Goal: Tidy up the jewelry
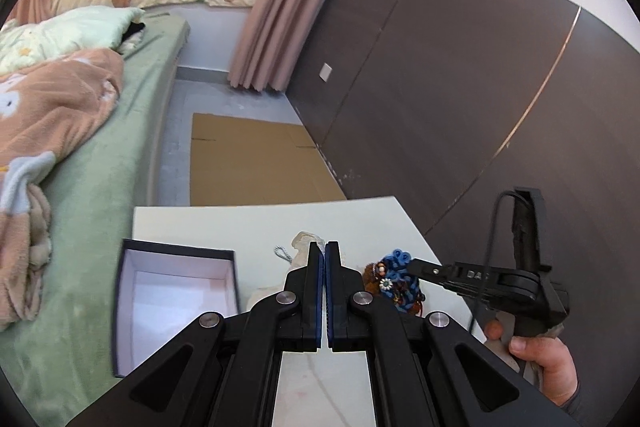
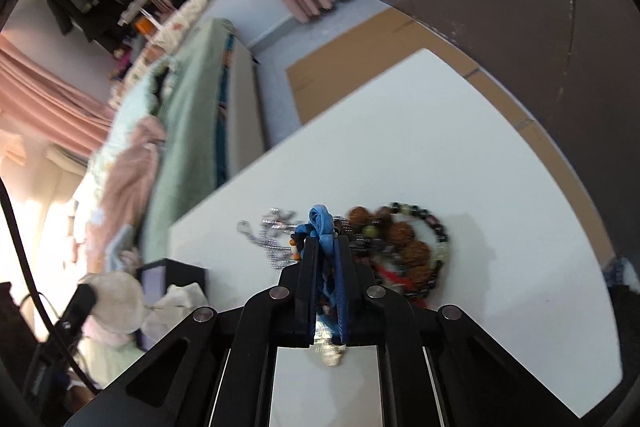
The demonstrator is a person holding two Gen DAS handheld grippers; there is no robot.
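Where lettering shows, right gripper [image 1: 414, 264] reads "DA".

The only lettering that shows stands on the black plastic right gripper [image 1: 416, 265], seen from the left wrist camera: raised or pale letters on the side of its dark finger arm, of which "DA" can be made out before a black cable crosses and hides the rest. The small pale rectangular plate [image 1: 326, 72] on the dark brown wall panel carries no mark that can be read. In the right wrist view nothing legible appears; that picture is blurred.
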